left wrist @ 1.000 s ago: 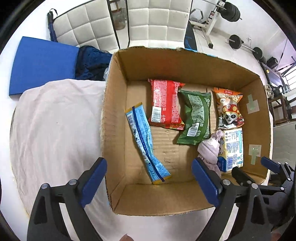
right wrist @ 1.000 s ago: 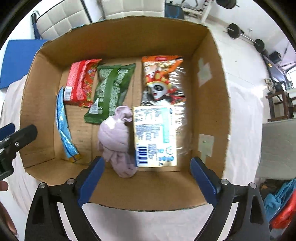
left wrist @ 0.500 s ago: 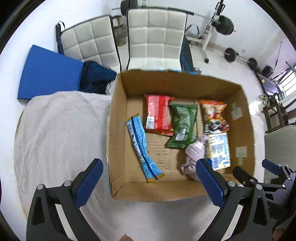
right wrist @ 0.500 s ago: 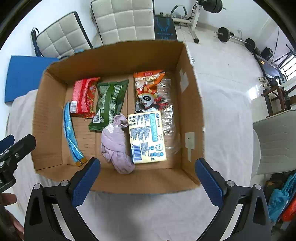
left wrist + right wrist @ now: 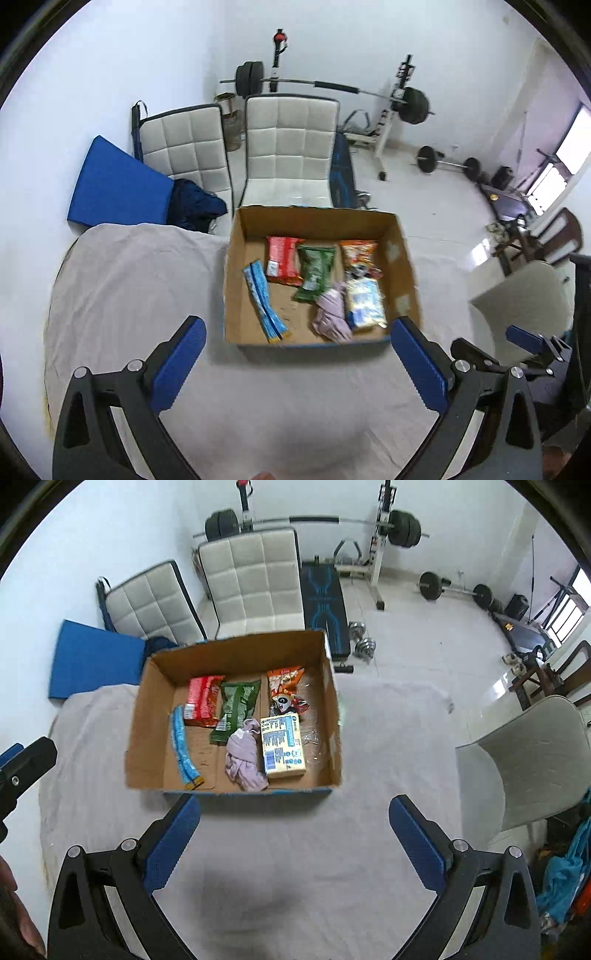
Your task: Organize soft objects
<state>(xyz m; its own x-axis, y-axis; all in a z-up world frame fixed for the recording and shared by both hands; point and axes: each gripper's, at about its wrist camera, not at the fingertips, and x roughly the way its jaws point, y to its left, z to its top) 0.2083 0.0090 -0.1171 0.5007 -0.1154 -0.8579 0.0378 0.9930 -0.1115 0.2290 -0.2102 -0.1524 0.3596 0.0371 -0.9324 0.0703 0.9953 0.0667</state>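
Cardboard box (image 5: pixel 236 716) sat at 12 o'clock on the counter (image 5: pixel 295 849), lilac cloth (image 5: pixel 242 758) and snack packs inside. Both claws, left claw (image 5: pixel 295 365) and right claw (image 5: pixel 293 836), gaped empty. Advice: retreat straight, clear of the rim.

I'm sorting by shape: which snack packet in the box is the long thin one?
The blue packet, lying alone along the cardboard box's left wall; the red and green packets are wider.
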